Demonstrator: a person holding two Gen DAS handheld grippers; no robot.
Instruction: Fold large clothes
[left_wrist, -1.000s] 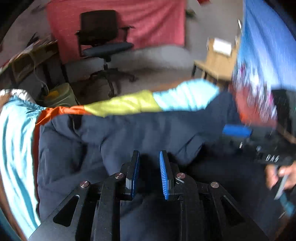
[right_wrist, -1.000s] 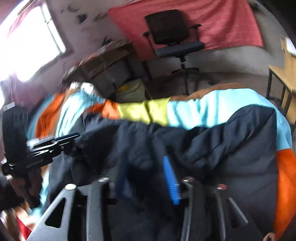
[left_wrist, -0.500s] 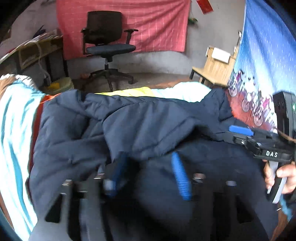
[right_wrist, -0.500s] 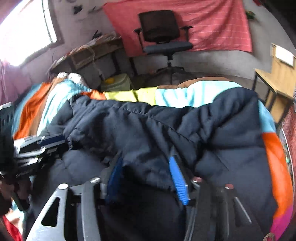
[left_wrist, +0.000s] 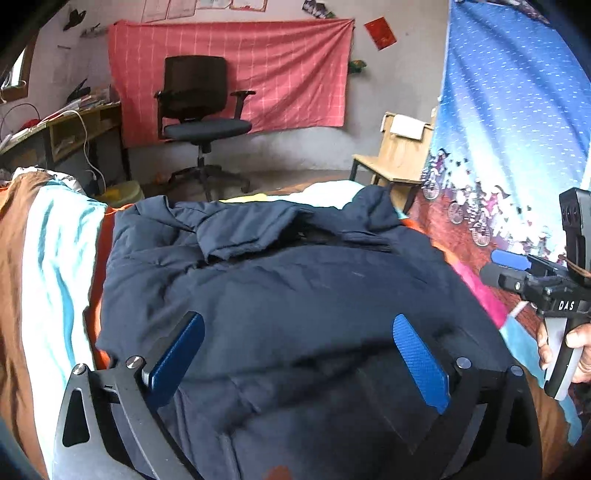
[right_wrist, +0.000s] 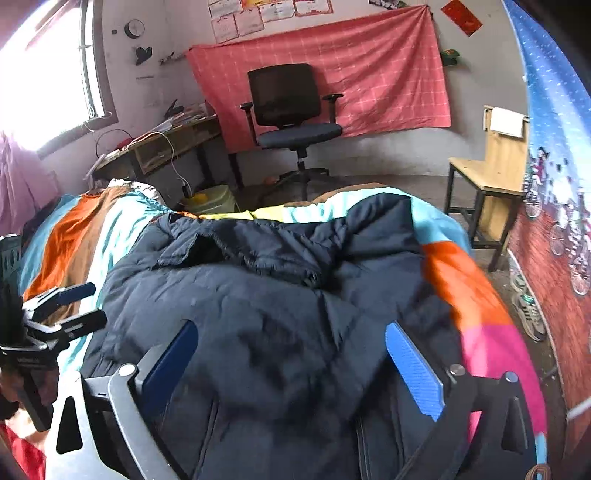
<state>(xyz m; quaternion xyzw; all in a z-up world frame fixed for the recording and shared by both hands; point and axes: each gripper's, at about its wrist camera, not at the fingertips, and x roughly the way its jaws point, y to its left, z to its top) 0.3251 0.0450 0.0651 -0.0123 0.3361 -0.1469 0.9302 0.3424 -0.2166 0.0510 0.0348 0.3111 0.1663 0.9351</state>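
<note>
Both cameras sit on the grippers, close above the dark jacket (left_wrist: 280, 295), looking forward and down. Both see the black chair (right_wrist: 291, 110) and red cloth (left_wrist: 236, 70).

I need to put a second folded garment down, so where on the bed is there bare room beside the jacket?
Bare bedspread lies left of the navy jacket, up toward the desk. A narrower orange and pink strip runs along the jacket's right side to the bed edge. The middle is crowded: the jacket fills it, with both hand-held grippers hanging over it.
</note>
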